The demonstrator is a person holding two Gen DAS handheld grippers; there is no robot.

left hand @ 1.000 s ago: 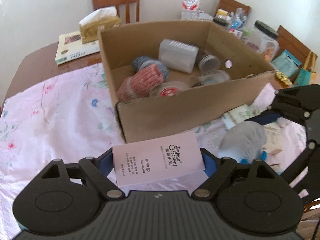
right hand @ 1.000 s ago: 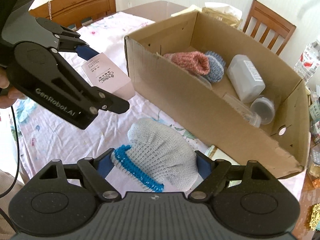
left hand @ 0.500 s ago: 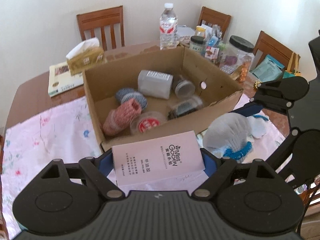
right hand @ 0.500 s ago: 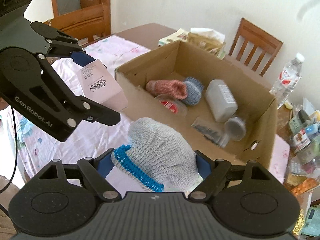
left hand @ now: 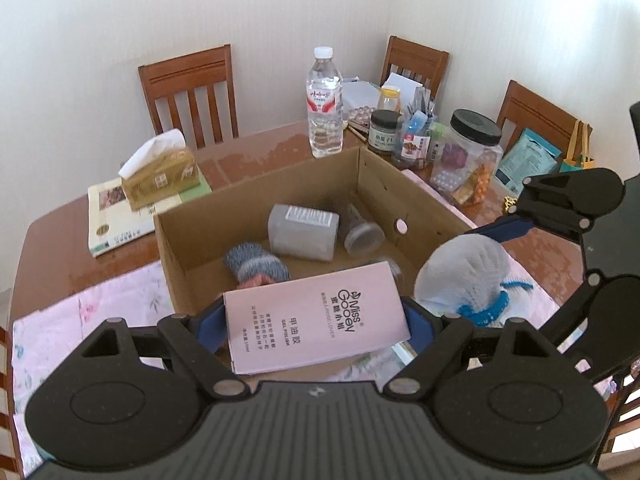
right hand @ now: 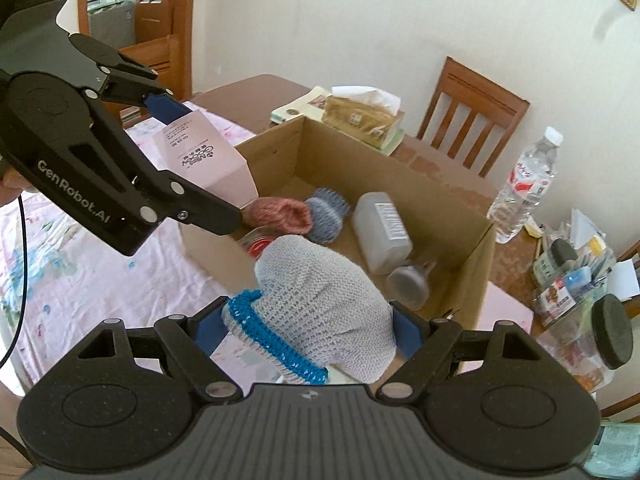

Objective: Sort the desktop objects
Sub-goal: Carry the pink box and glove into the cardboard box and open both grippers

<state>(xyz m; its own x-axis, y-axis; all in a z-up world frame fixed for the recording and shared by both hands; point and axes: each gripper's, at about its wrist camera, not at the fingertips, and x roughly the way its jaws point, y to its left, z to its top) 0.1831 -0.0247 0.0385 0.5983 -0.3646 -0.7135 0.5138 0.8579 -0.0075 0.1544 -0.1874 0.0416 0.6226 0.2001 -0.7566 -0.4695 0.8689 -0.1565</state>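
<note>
The left gripper [left hand: 316,320] clamps a pink carton [left hand: 316,316] above the cardboard box's [left hand: 424,204] near wall, apparently for dropping inside. The right gripper [right hand: 308,328] grips a grey knitted glove [right hand: 320,316] beside that wall, likely bound there too.

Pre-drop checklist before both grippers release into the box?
1. Left gripper clamped on pink box: ok.
2. Right gripper clamped on grey glove: ok.
3. Pink box over cardboard box opening: cannot tell, it sits about at the near wall.
4. Glove over opening: cannot tell, near the rim.
5. Free floor space inside among the items: ok.
6. Grippers apart from each other: ok.
</note>
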